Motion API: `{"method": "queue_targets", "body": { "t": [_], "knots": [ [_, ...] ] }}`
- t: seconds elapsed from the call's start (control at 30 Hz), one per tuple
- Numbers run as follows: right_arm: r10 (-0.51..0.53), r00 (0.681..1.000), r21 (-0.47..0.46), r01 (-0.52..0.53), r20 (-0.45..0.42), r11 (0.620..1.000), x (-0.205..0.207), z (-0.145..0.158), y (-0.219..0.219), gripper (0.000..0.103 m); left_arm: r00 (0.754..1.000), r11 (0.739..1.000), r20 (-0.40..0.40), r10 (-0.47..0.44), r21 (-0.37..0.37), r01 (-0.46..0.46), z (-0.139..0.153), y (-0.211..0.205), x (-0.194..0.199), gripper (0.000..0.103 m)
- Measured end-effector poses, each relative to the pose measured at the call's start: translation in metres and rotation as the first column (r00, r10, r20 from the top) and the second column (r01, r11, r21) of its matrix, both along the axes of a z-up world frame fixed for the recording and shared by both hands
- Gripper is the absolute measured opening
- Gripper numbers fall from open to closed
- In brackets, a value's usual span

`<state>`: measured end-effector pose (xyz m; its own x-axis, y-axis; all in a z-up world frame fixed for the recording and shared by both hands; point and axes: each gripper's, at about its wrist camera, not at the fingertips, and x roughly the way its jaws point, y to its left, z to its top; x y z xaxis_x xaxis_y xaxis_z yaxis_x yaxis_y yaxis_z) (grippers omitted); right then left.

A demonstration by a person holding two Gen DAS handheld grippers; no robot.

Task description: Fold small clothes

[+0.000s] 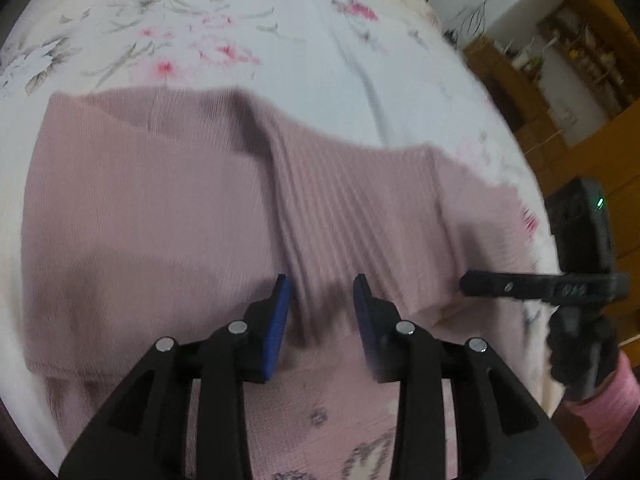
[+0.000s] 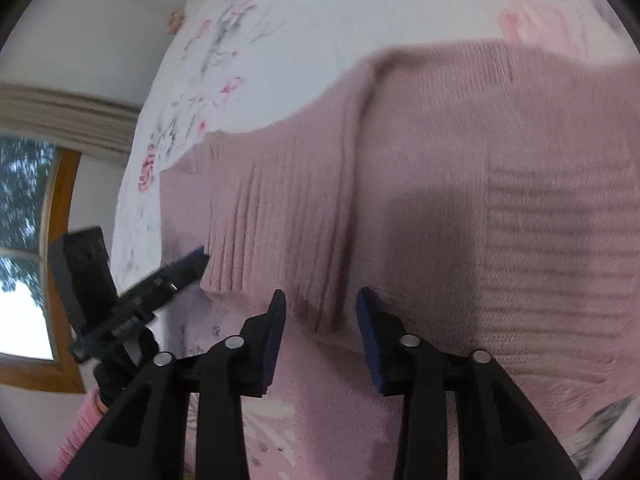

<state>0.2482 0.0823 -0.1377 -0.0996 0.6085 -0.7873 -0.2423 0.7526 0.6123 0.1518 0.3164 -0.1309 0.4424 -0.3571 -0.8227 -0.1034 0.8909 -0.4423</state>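
Tongs: left tongs (image 1: 322,292) and right tongs (image 2: 320,308) both gape, empty, above the dusty-pink ribbed knit sweater (image 1: 160,208).
Place: floral bed sheet (image 1: 280,40), near edge.
Advice: pinch hem corners evenly, fold flat.

Right hand-held gripper (image 2: 320,312) open over pink knit sweater (image 2: 440,180) on floral bedsheet (image 2: 280,20).

Light: soft daylight, window (image 2: 24,280) blown out | blur: motion smear (strongest on knit) | edges: fisheye-bent
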Motion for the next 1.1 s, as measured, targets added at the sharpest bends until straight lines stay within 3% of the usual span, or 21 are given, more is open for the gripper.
{"method": "queue_targets", "body": {
  "t": [0.03,0.1,0.23,0.4,0.5,0.6,0.67,0.77,0.87,0.97,1.1],
  "knots": [
    [-0.003,1.000,0.016,0.004,-0.013,1.000,-0.001,0.000,-0.002,0.011,1.000,1.000,-0.001,-0.004,0.009,0.004,-0.001,0.001,-0.002,0.033],
    [-0.017,1.000,0.047,0.017,-0.009,0.999,-0.004,0.003,-0.011,0.010,1.000,1.000,0.002,-0.014,0.007,0.014,-0.003,0.004,-0.006,0.033],
    [-0.014,0.999,0.018,0.014,0.032,1.000,-0.008,0.010,-0.023,0.009,1.000,1.000,-0.001,-0.017,-0.010,0.017,-0.009,0.011,-0.010,0.033],
    [-0.012,1.000,-0.007,0.012,0.016,1.000,-0.008,-0.011,-0.019,0.009,1.000,1.000,0.000,-0.009,0.011,0.009,-0.011,0.006,-0.010,0.032],
    [-0.014,1.000,-0.002,0.014,0.024,1.000,-0.009,-0.011,-0.018,0.010,1.000,0.999,-0.017,0.013,0.030,-0.013,-0.008,-0.001,-0.007,0.032],
    [-0.021,0.998,0.009,0.020,0.061,1.000,-0.021,0.006,-0.025,0.021,0.999,0.997,-0.029,0.036,0.069,-0.033,0.006,-0.008,-0.022,0.038],
    [-0.025,0.994,0.032,0.022,0.104,0.999,-0.045,0.024,-0.038,0.030,0.999,0.995,-0.011,0.053,0.084,-0.052,0.020,-0.015,-0.050,0.045],
    [-0.016,0.986,-0.004,0.017,0.166,1.000,-0.090,0.044,-0.054,0.030,0.997,0.993,-0.019,0.074,0.099,-0.072,0.035,-0.028,-0.102,0.049],
    [-0.001,0.974,-0.085,0.021,0.225,0.996,-0.161,0.059,-0.082,0.032,0.997,0.987,-0.010,0.078,0.145,-0.076,0.049,-0.040,-0.157,0.055],
    [-0.031,0.976,-0.103,0.054,0.214,0.993,-0.214,0.066,-0.109,0.033,0.995,0.972,-0.013,0.099,0.216,-0.094,0.063,-0.044,-0.220,0.062],
    [-0.097,0.980,-0.095,0.114,0.174,0.989,-0.280,0.073,-0.158,0.037,0.983,0.959,-0.041,0.179,0.231,-0.165,0.075,-0.025,-0.300,0.065]
  ]
}}
